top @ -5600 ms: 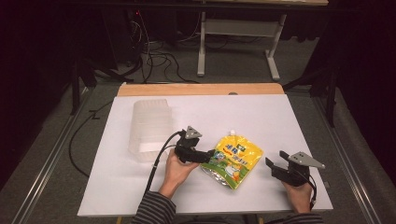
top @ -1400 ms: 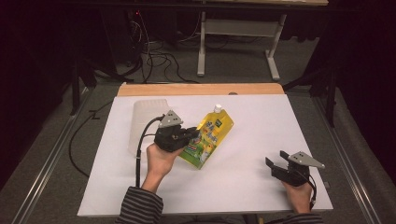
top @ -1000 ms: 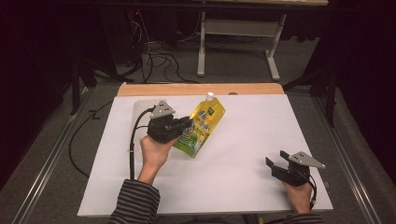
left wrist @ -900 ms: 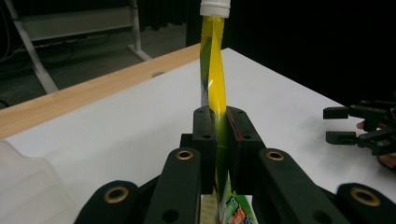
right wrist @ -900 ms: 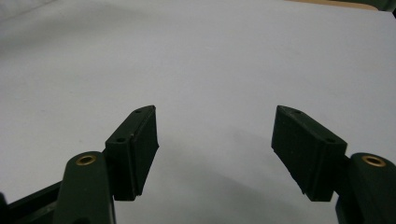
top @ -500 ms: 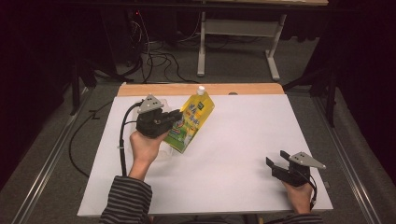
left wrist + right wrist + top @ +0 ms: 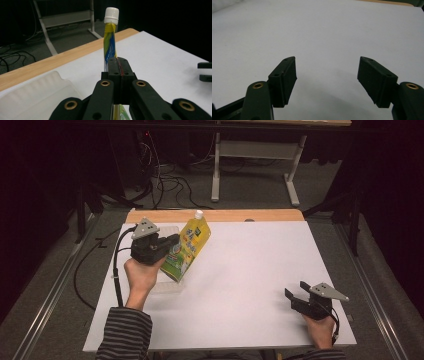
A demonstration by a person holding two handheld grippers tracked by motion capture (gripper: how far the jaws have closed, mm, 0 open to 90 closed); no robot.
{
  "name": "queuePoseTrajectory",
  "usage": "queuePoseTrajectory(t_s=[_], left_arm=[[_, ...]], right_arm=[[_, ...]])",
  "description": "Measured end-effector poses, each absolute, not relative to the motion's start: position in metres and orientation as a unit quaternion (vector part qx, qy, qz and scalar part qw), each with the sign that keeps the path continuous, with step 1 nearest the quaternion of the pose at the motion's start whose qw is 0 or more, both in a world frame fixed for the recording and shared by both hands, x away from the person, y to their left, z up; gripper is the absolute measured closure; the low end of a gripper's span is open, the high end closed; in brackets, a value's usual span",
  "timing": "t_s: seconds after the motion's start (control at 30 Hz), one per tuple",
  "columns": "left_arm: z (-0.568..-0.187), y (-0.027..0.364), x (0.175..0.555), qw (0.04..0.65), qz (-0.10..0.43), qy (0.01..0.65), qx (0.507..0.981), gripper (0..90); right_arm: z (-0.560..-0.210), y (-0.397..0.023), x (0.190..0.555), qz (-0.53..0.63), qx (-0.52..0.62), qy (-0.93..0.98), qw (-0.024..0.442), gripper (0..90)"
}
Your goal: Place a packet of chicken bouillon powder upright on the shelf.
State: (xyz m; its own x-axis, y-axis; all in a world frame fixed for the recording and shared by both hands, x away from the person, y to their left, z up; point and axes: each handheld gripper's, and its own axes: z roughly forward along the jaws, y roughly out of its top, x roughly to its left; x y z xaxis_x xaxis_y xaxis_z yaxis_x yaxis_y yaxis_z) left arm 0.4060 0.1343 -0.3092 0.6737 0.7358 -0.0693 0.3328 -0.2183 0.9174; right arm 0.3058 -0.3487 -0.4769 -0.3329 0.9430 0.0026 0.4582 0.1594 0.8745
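Above the clear ribbed plastic tray point(image 7: 167, 282) at the white table's point(image 7: 240, 285) left side: yellow-green spouted drink pouch with white screw cap point(image 7: 186, 251), held off the surface, tilted, cap toward the far wooden edge point(image 7: 250, 215). Clamped edge-on between the closed jaws of the left gripper point(image 7: 117, 75), pads pressed flat on the pouch. Near the table's right front corner: right gripper point(image 7: 327, 82), jaws spread wide, nothing between them, low over bare tabletop.
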Motion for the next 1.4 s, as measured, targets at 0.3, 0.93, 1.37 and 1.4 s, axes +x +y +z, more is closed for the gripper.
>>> queuePoseTrajectory(t_s=[0.3,0.93,1.37,1.4], left_arm=[[-0.312,0.144,0.417,0.507,0.228,0.362,0.748,90.0],[-0.341,0.148,0.43,0.495,0.217,0.376,0.753,90.0],[-0.339,0.162,0.42,0.461,0.194,0.384,0.776,90.0],[-0.339,0.162,0.42,0.461,0.194,0.384,0.776,90.0]], right_arm=[[-0.477,-0.348,0.306,0.415,0.499,0.703,0.293,32.0],[-0.477,-0.35,0.305,0.422,0.499,0.699,0.289,31.8],[-0.477,-0.35,0.305,0.421,0.498,0.701,0.29,31.6],[-0.477,-0.35,0.305,0.421,0.498,0.701,0.29,31.6]])
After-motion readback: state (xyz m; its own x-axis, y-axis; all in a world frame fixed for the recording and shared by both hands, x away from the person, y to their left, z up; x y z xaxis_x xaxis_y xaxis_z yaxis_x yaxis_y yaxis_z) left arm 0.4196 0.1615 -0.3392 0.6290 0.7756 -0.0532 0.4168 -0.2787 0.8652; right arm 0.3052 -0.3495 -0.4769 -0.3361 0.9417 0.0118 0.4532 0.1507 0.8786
